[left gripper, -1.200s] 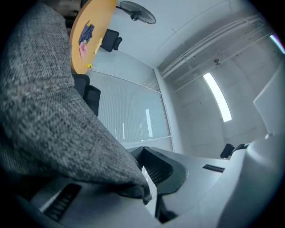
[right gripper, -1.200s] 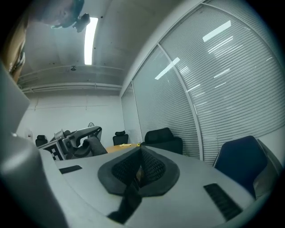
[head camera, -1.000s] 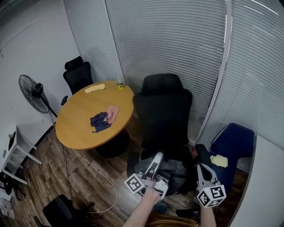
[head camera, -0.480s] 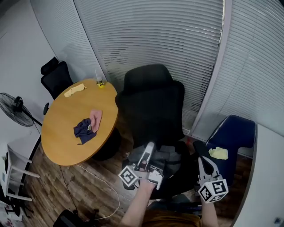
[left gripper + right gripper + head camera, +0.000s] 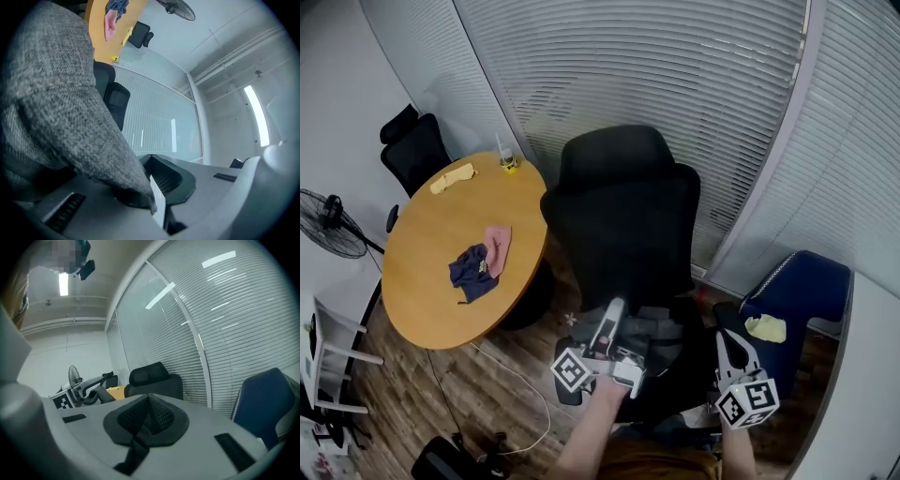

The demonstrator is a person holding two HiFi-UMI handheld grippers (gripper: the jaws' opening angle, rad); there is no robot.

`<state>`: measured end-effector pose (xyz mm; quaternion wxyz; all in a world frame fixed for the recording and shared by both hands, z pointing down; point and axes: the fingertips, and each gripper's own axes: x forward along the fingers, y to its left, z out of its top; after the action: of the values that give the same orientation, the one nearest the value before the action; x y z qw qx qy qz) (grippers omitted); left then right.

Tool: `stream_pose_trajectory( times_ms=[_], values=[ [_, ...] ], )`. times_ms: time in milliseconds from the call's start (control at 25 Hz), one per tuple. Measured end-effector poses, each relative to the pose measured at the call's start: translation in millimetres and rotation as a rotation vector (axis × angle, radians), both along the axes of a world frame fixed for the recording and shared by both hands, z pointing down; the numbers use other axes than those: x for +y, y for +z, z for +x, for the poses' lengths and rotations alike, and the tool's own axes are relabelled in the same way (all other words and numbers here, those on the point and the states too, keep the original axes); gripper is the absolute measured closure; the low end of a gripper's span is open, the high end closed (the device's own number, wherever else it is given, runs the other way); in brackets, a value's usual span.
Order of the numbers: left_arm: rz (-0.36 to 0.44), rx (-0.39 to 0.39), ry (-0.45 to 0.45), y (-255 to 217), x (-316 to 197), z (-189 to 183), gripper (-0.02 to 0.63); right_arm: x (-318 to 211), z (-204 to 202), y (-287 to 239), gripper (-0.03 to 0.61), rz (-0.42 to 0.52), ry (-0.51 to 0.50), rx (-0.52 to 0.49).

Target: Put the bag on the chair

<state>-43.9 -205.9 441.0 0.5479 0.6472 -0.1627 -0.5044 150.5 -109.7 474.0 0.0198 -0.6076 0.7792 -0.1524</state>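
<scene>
Head view: a grey bag (image 5: pixel 654 330) lies on the seat of the black office chair (image 5: pixel 628 211), near the person. The left gripper (image 5: pixel 615 306) rests at the bag's left edge; the right gripper (image 5: pixel 727 339) hangs to the right, apart from the bag. A round wooden table (image 5: pixel 431 291) stands far left, a blue armchair (image 5: pixel 802 286) right

Left gripper view: the left gripper (image 5: pixel 149 161) is clenched, its jaws together with the edge of the grey bag (image 5: pixel 56 93) caught at their seam, the woven fabric draped over one jaw

Right gripper view: the right gripper (image 5: pixel 149 398) is clenched on nothing, jaws pressed together, facing the black office chair (image 5: pixel 154 378) and the blue armchair (image 5: pixel 262 401)
</scene>
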Motion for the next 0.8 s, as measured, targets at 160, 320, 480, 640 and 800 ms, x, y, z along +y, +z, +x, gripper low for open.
stream_pose_trajectory(
  times_ms=[160,320,480,640,800],
  values=[
    [-0.028,-0.002,0.008,11.2,-5.5,5.2,0.592,-9.7,-4.1,6.1,0.568,-0.011,-0.03,-0.009],
    [-0.035,0.009,-0.001,15.6,-11.6,6.1,0.592,-18.9,-3.3,12.8,0.567,-0.031,-0.039,-0.015],
    [-0.045,0.015,-0.008,19.5,-20.1,8.4,0.592,-32.0,-5.5,16.6,0.568,-0.038,-0.059,-0.016],
    [-0.073,0.018,-0.025,28.9,-30.5,7.6,0.592,-43.9,-6.0,20.7,0.568,-0.045,-0.074,-0.021],
    [-0.092,0.018,-0.042,36.0,-41.8,9.8,0.592,-54.0,0.9,25.8,0.568,-0.056,-0.075,-0.034]
  ],
)
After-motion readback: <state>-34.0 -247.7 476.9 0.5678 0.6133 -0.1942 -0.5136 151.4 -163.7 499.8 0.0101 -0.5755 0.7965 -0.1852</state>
